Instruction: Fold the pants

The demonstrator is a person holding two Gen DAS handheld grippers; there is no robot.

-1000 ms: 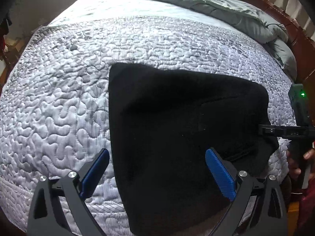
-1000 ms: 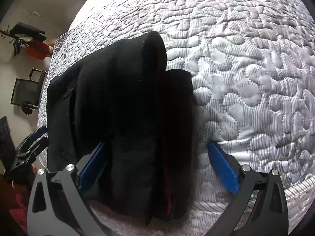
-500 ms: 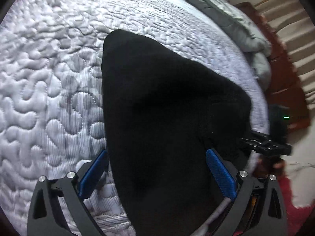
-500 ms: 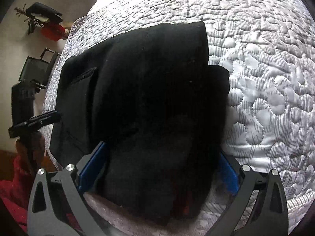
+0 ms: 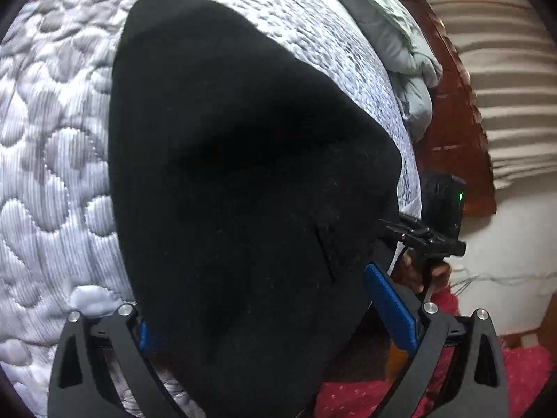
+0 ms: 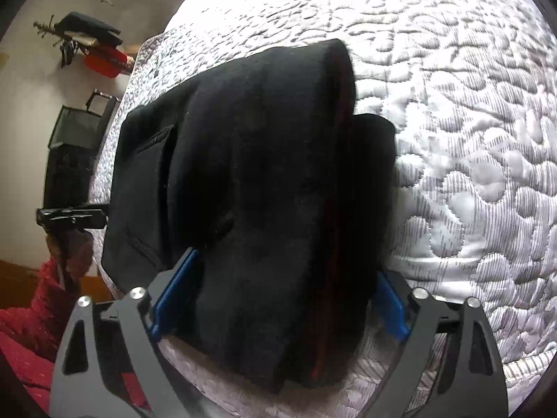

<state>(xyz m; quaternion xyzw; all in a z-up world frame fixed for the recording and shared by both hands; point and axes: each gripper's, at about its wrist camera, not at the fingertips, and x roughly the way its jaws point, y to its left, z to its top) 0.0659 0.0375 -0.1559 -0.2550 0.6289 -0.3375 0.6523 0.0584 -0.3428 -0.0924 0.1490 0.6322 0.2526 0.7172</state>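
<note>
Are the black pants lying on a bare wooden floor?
No, the black pants lie on a white quilted bedspread, between the blue fingers of the right gripper.

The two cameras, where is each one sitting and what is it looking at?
Left wrist: sits on the left gripper, facing along the black pants on the quilted bedspread; its own fingers and the right gripper show.
Right wrist: sits on the right gripper, facing the pants' folded layers; its own fingers and the left gripper show.
Shared: pants, bedspread, each other's gripper.
</note>
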